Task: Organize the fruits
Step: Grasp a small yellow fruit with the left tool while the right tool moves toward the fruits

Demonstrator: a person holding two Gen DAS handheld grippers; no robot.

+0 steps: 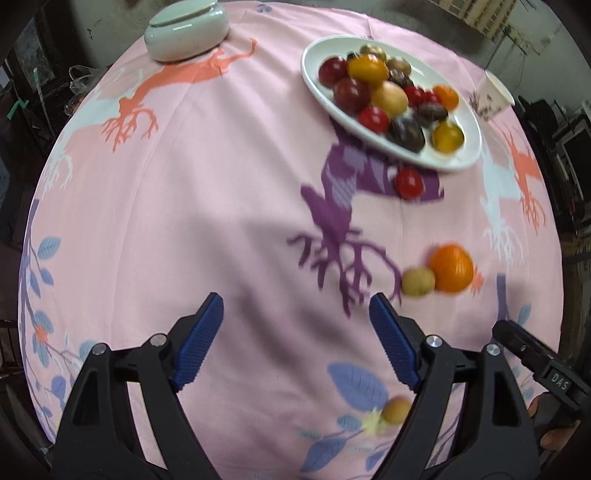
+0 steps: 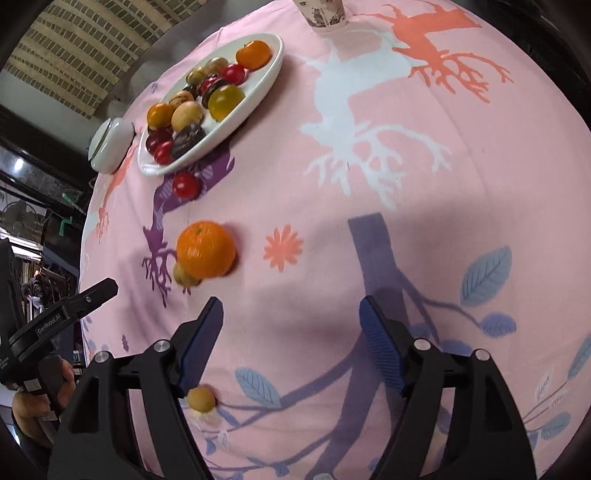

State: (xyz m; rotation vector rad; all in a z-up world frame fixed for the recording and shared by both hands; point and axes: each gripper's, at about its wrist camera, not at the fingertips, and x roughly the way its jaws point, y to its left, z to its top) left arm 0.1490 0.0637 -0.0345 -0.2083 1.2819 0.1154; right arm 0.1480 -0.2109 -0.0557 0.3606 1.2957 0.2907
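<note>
Jaws of left gripper [image 1: 295, 314] and right gripper [image 2: 290, 317] spread, empty, angled steeply down, seemingly above tablecloth [image 1: 184, 221].

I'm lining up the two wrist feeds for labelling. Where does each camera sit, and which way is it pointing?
Left wrist: on the left gripper, looking steeply down on the pink tablecloth, white plate at upper right; its own open blue fingers show, the other gripper at right edge.
Right wrist: on the right gripper, looking down, plate at upper left; its open fingers show, a hand on the other gripper at left.
Shared: plate, big orange, loose red fruit, paper cup, lidded dish.
</note>
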